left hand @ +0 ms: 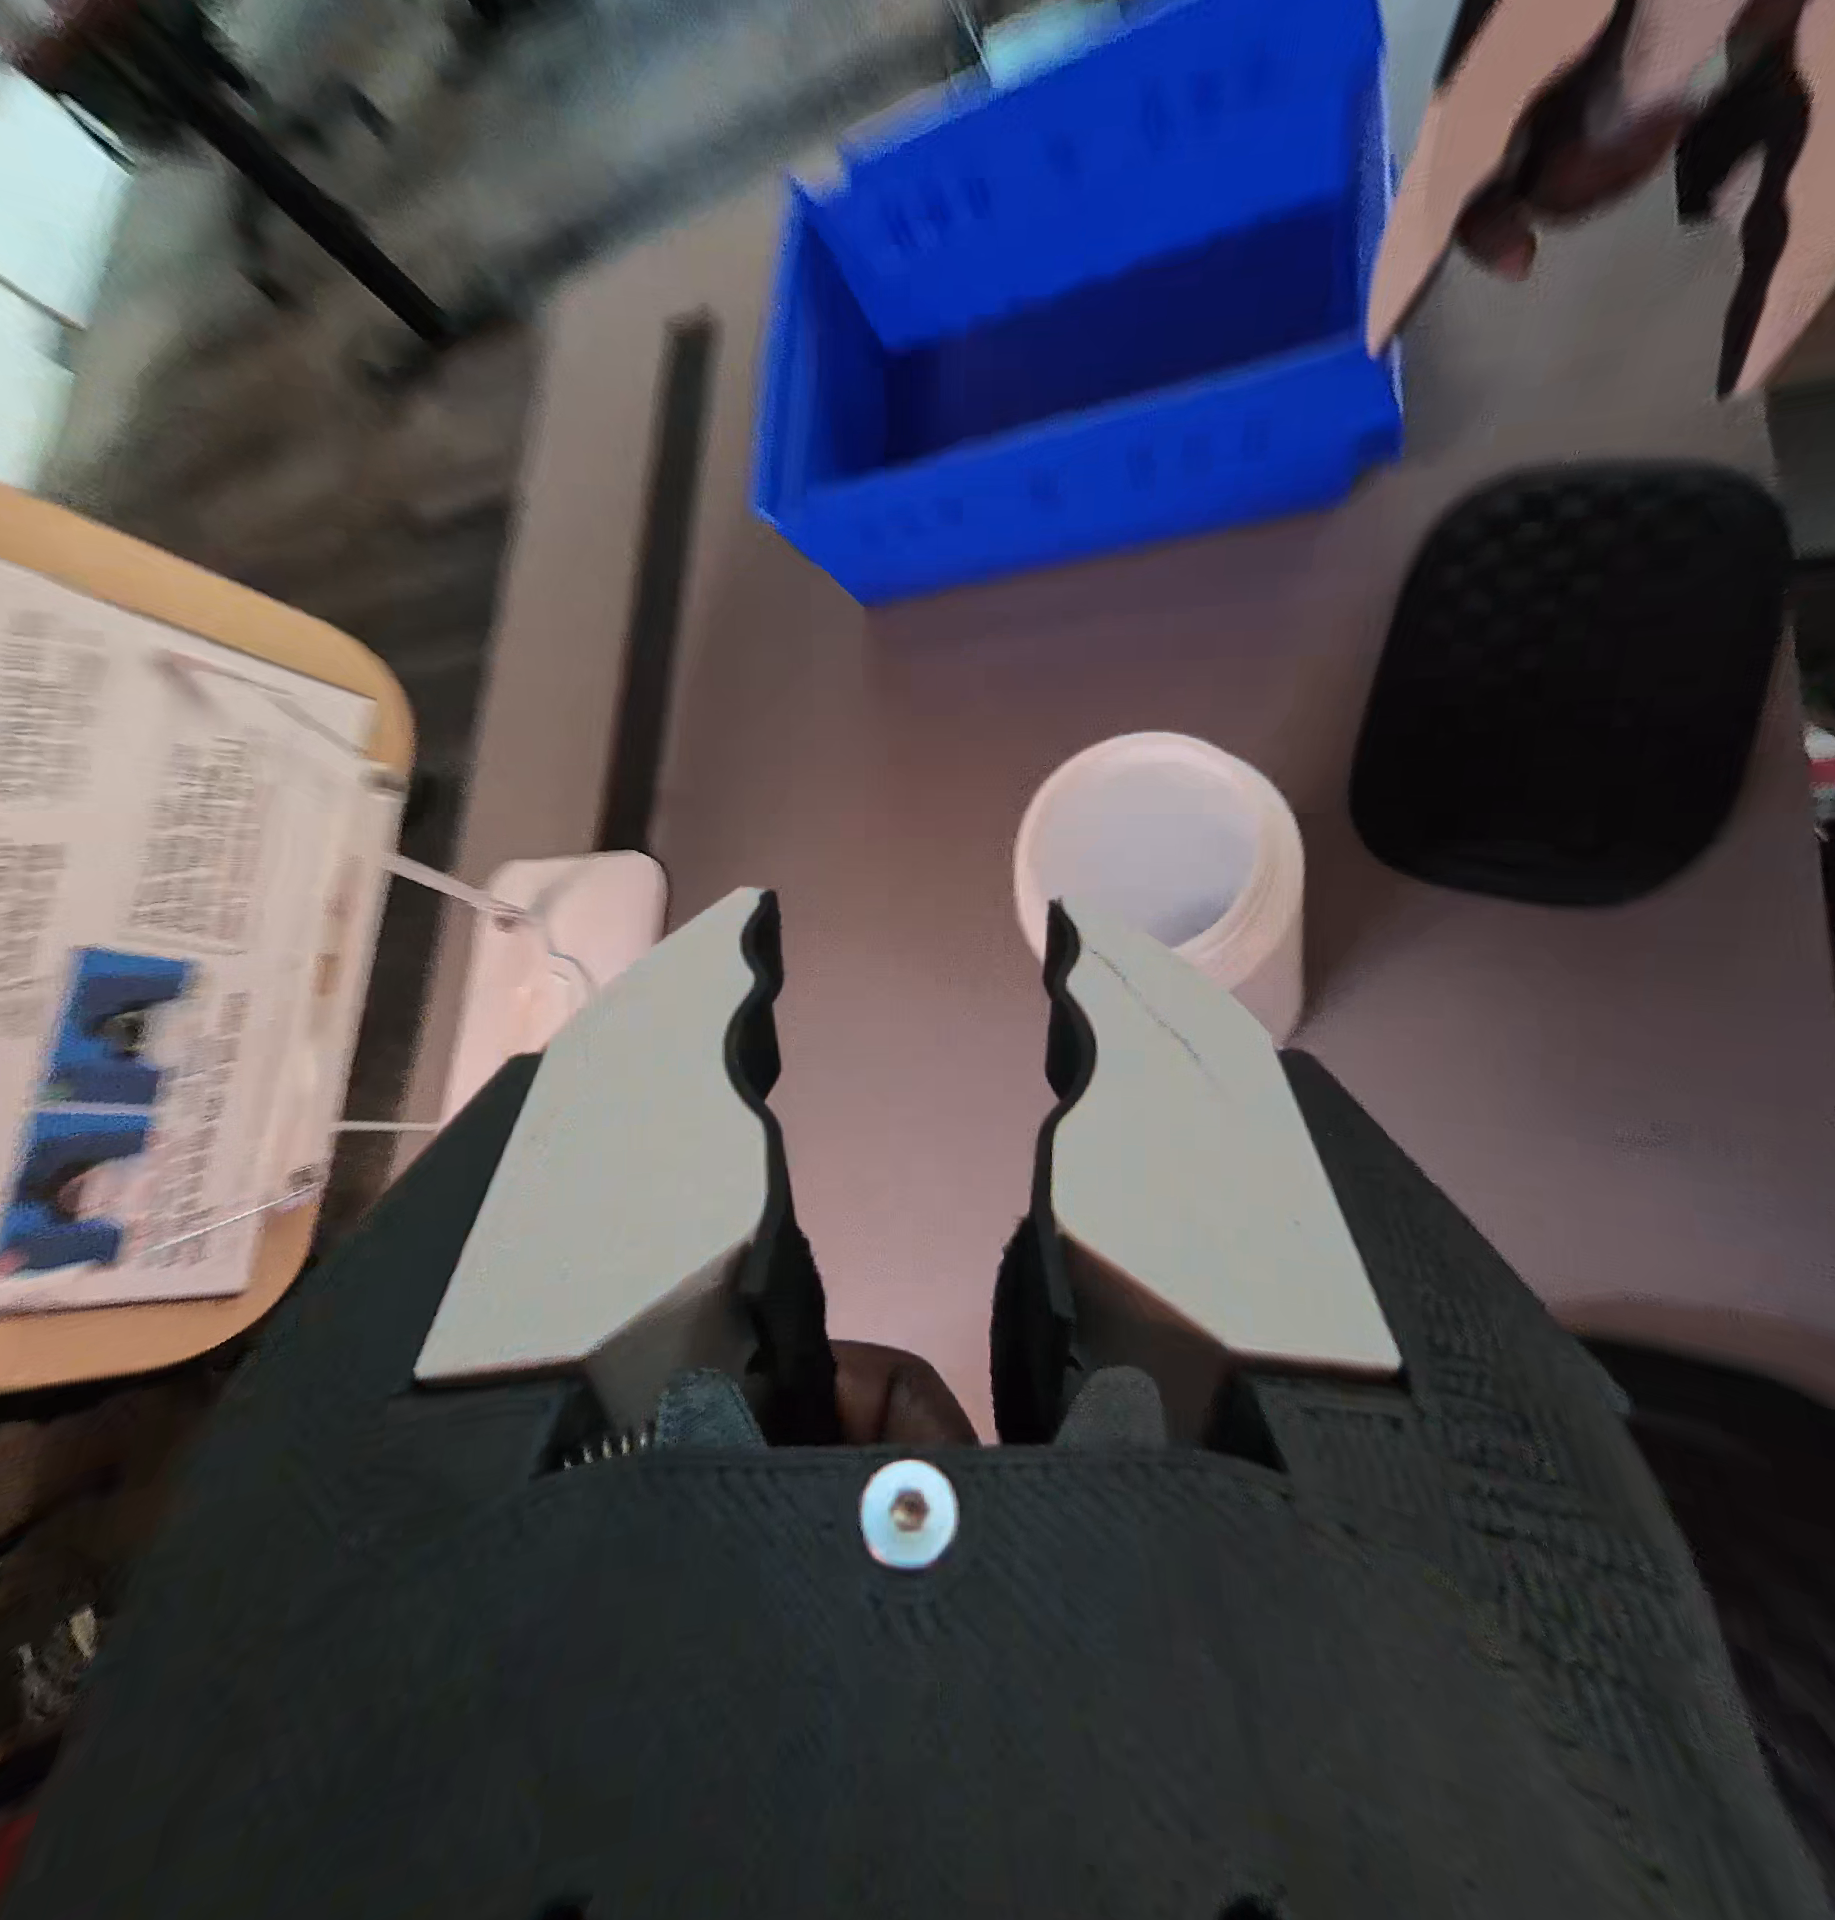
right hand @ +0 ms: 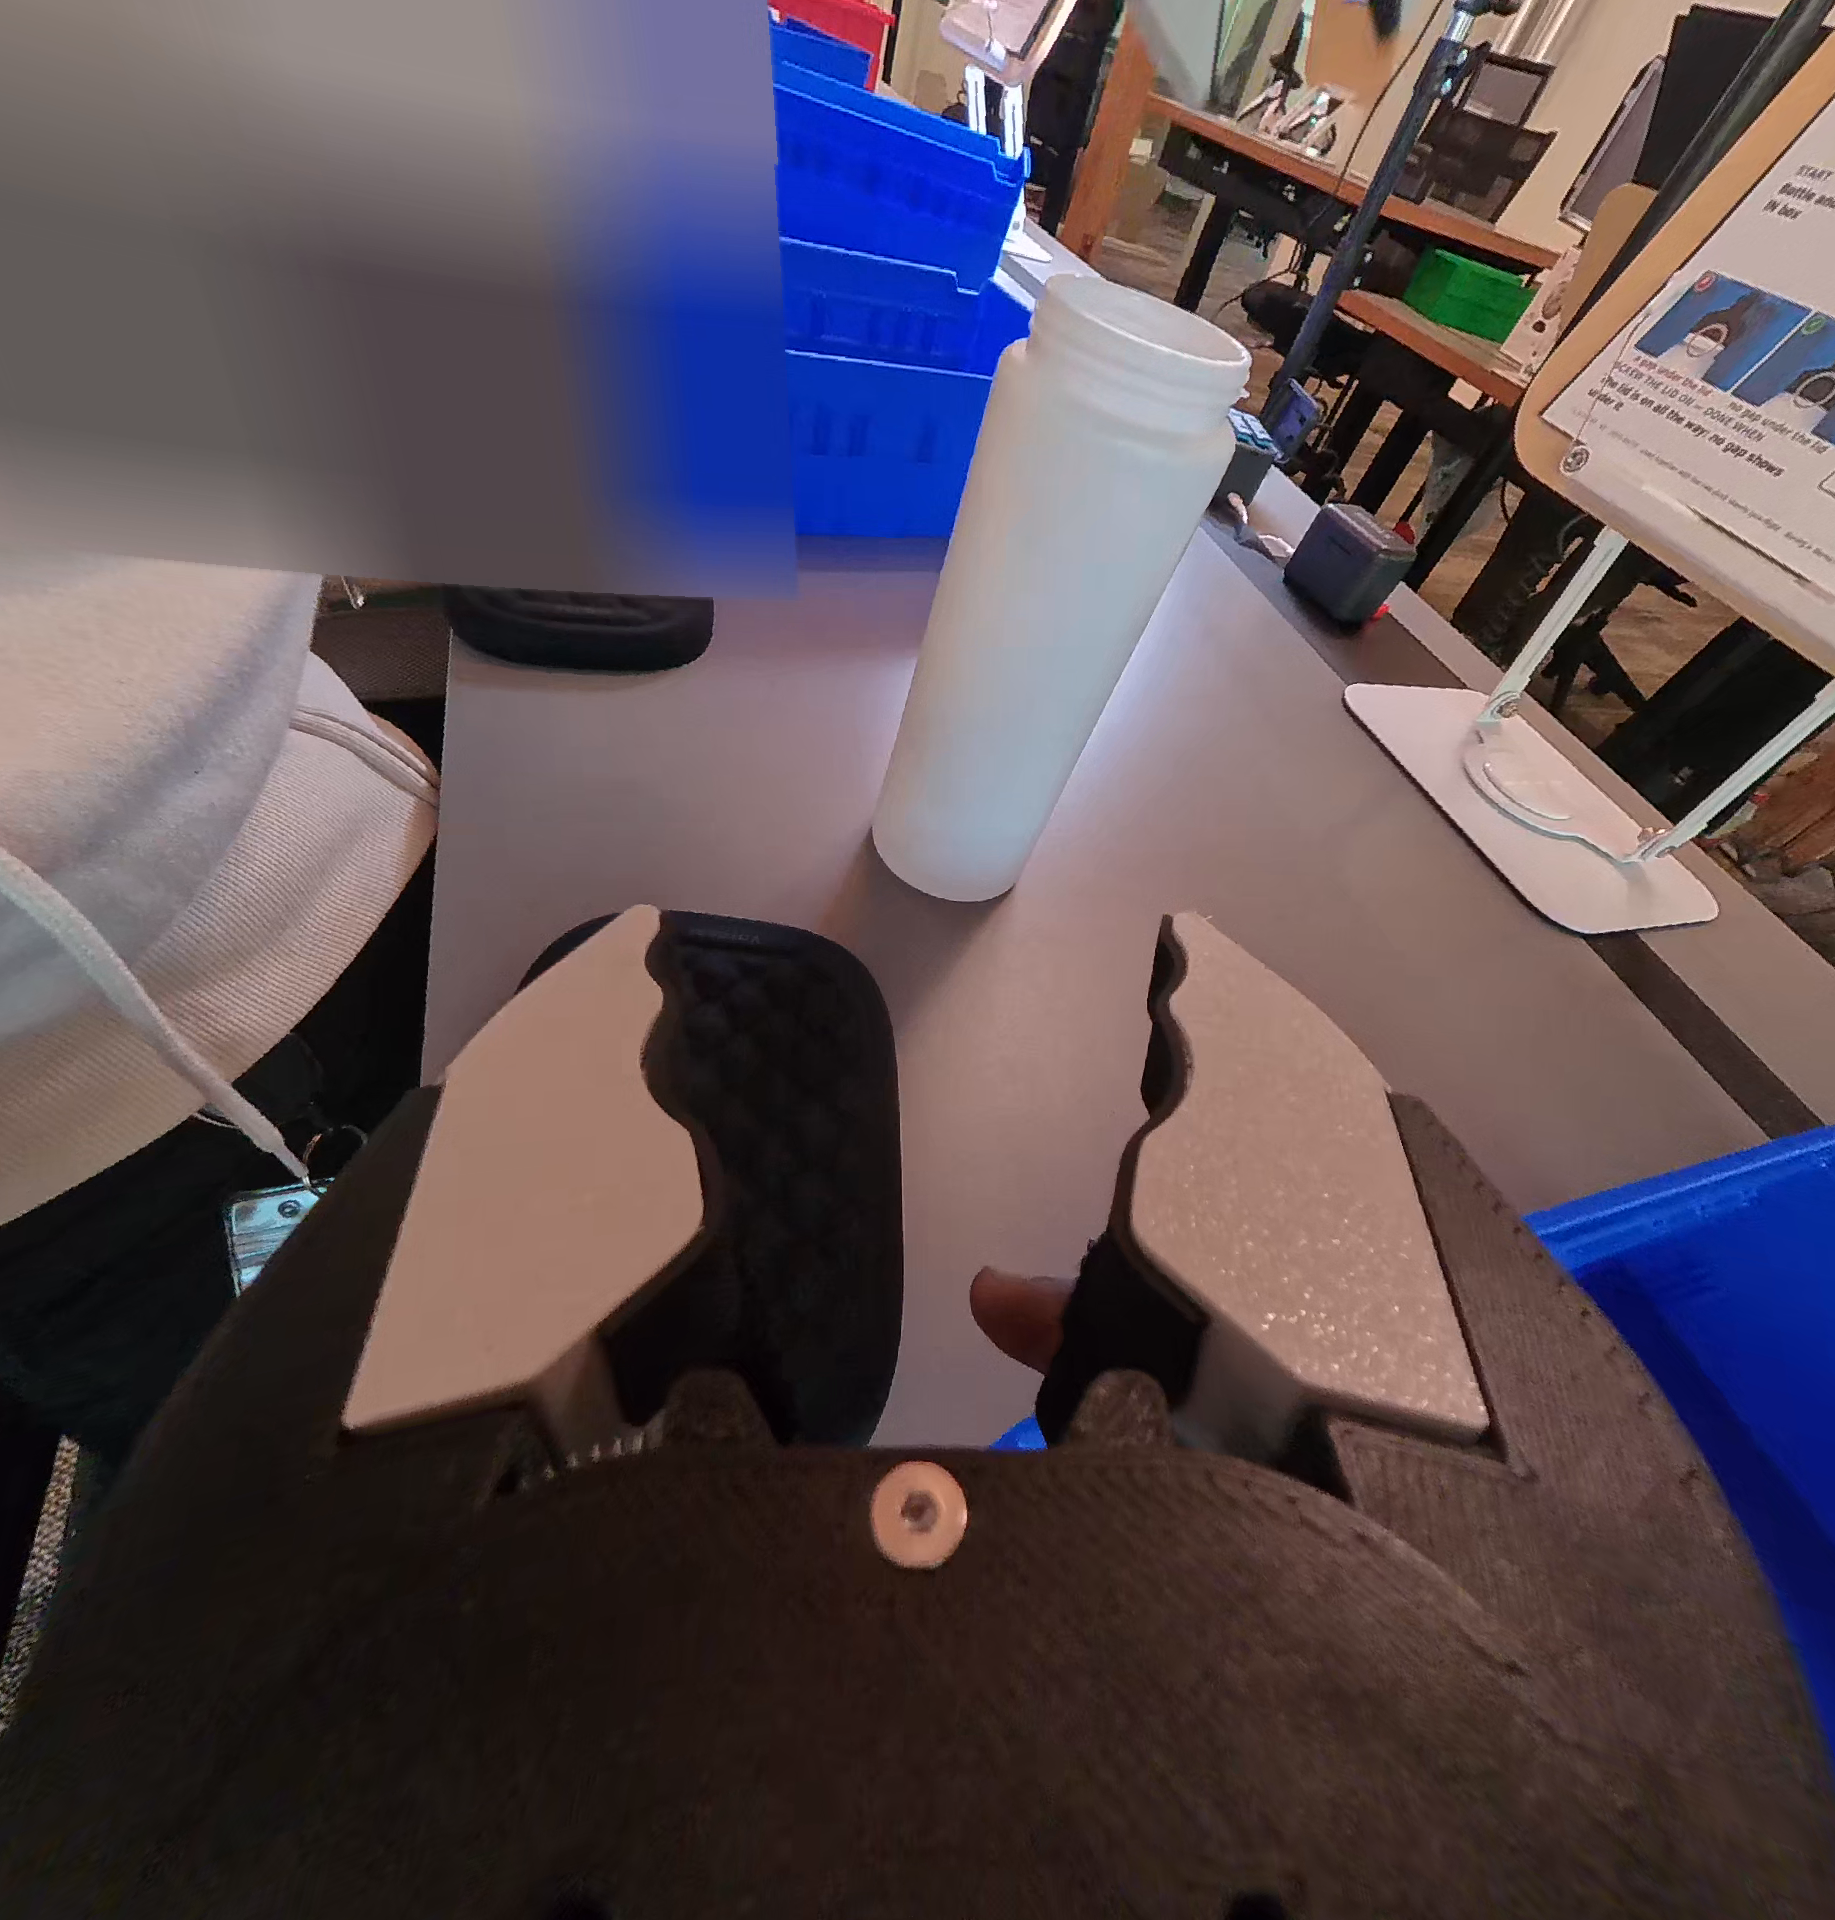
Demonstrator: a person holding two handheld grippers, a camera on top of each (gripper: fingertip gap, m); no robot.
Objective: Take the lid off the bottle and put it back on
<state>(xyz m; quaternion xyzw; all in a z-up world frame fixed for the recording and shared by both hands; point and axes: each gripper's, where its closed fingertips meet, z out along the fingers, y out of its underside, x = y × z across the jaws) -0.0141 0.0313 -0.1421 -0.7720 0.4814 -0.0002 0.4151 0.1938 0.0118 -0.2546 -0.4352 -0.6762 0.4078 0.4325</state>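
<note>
Busy workshop behind: wooden benches, dark stands, stacked blue bins (right hand: 892,312) beyond the far edge. Below everything, a smooth matte grey-brown table (right hand: 1256,831), flat and bare ahead of both tools.

Ahead of the left gripper (left hand: 913,925), a deep blue bin (left hand: 1079,312), glossy moulded plastic; off to its left, an instruction board (left hand: 113,935) on a white wire stand. To the right and beyond, a black quilted pad (left hand: 1578,686), soft-looking, rounded at the corners.

Standing upright on the table, the bottle (right hand: 1048,603): tall, white, translucent plastic, cylindrical, long axis vertical, wide threaded neck, mouth uncovered. No lid visible in either view. From the right gripper (right hand: 902,966), straight ahead and slightly right, near but apart. From the left gripper, just beside and beneath the right fingertip, seen from above down its open mouth (left hand: 1141,831).

Both tools spread, nothing between the jaws; grey flat-faced fingers with black wavy rubber pads (left hand: 757,997). Left likely the nearer one, hovering almost over the rim. Judged state: lid already off, replacement still ahead, lid's whereabouts impossible to tell.
</note>
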